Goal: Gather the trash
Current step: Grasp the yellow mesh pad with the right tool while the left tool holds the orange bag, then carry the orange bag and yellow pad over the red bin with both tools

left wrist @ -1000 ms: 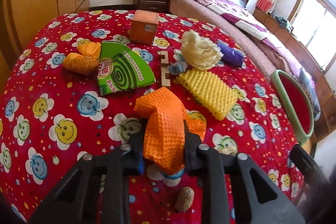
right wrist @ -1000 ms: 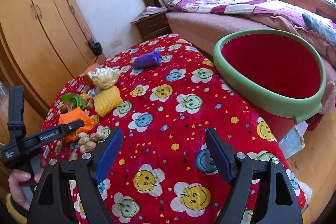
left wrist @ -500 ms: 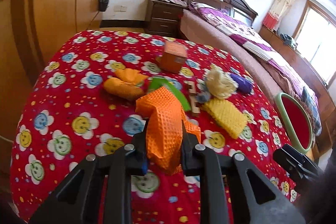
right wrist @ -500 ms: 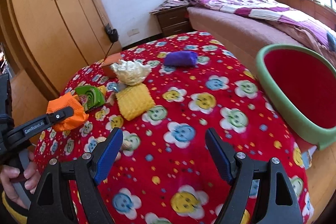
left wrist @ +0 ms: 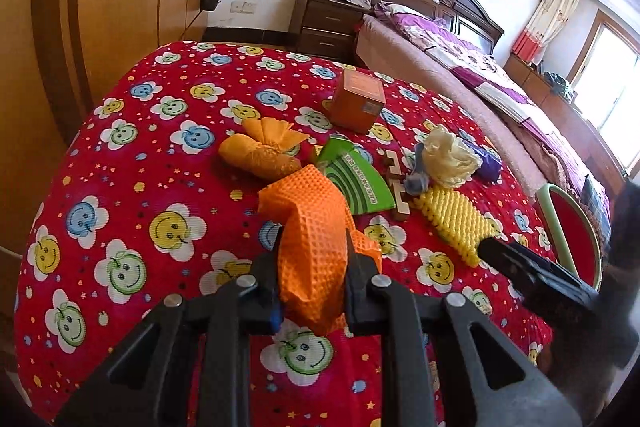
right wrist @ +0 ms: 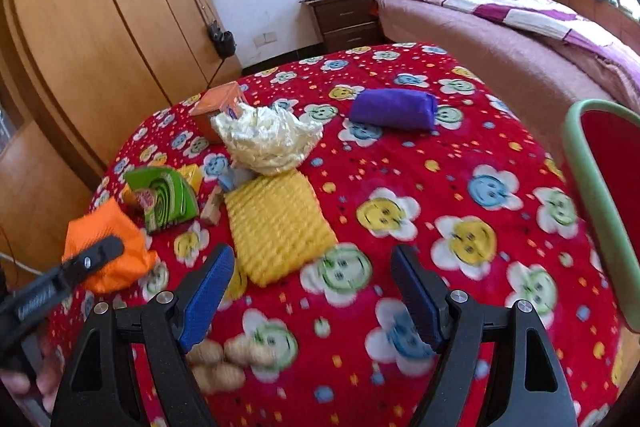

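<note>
Left gripper [left wrist: 313, 281] jaws pinching a waffled orange cloth [left wrist: 310, 227] above the desk [left wrist: 132, 163]
Right gripper [right wrist: 312, 293] jaws gaping over a knobbly yellow cloth [right wrist: 278, 227]; crinkled plastic wad [right wrist: 268, 139] lying beyond

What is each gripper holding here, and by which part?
The left gripper pinches the orange waffle cloth around its bunched middle, the ends hanging free. The right gripper is open and holds nothing.

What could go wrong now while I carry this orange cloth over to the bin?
The orange cloth hangs loosely out of the left gripper, so it might slip or snag the green box on the way. The bin stands past the table's far side, so a drop could miss it. The open right gripper hovers near the peanuts and could knock them.
</note>
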`<state>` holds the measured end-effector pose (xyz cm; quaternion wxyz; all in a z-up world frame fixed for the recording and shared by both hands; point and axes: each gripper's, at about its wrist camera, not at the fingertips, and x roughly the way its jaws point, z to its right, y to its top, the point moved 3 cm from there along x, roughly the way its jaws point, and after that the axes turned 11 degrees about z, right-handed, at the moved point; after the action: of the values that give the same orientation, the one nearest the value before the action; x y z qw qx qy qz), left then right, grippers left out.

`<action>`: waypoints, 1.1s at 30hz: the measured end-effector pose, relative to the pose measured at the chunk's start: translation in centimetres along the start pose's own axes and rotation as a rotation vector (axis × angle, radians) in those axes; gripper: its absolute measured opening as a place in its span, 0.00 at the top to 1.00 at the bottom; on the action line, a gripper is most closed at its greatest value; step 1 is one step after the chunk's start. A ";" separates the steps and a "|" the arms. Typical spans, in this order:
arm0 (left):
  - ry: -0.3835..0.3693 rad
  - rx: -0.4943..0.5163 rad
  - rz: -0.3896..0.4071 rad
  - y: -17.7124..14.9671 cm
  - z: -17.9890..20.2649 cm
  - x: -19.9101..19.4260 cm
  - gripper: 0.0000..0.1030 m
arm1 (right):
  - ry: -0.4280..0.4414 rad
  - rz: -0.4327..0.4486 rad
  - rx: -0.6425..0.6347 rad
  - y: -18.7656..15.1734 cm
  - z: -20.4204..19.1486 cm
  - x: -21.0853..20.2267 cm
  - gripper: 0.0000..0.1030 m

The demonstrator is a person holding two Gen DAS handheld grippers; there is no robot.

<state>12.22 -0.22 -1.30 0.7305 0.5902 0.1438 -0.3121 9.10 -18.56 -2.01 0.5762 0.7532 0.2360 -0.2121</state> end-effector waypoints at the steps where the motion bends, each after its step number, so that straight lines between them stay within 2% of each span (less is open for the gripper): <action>1: 0.000 0.002 0.000 0.0 0.1 0.1 0.79 | 0.003 -0.001 0.005 0.1 0.0 0.4 0.21; 2: 0.001 0.004 -0.001 -0.1 0.2 0.1 0.79 | 0.001 -0.007 0.013 0.2 0.0 0.7 0.21; 4: -0.001 0.007 -0.004 -0.2 0.4 0.2 0.79 | -0.017 -0.014 0.033 0.1 0.1 1.2 0.30; 5: -0.004 0.009 -0.004 -0.3 0.6 0.1 0.79 | -0.026 -0.002 0.028 0.2 0.0 1.2 0.39; 6: -0.007 0.013 -0.002 -0.3 0.7 0.0 0.79 | -0.020 -0.003 0.022 0.2 -0.1 1.3 0.54; 8: -0.011 0.021 0.002 -0.4 1.1 -0.3 0.79 | 0.000 -0.016 0.014 0.0 -0.4 1.5 0.61; 9: -0.014 0.024 0.004 -0.4 1.3 -0.4 0.79 | 0.002 -0.011 0.007 -0.1 -0.6 1.3 0.72; 10: -0.018 0.025 0.007 -0.4 1.4 -0.6 0.79 | 0.024 -0.015 0.008 -0.2 -0.8 1.2 0.78; 12: -0.027 0.028 0.012 -0.5 1.7 -1.0 0.79 | 0.046 -0.015 0.023 -0.4 -1.0 0.8 0.85; 19: -0.055 0.043 0.026 -0.8 2.8 -2.5 0.79 | 0.061 0.049 0.049 -1.4 -0.9 -2.9 0.87; 33: -0.142 0.092 0.038 -2.0 6.5 -5.0 0.79 | 0.014 0.171 0.118 -2.3 2.1 -10.5 0.87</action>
<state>6.14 -5.22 1.77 0.7167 0.6022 0.0657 -0.3455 -0.75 -21.22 1.87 0.5453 0.8046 0.1621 -0.1704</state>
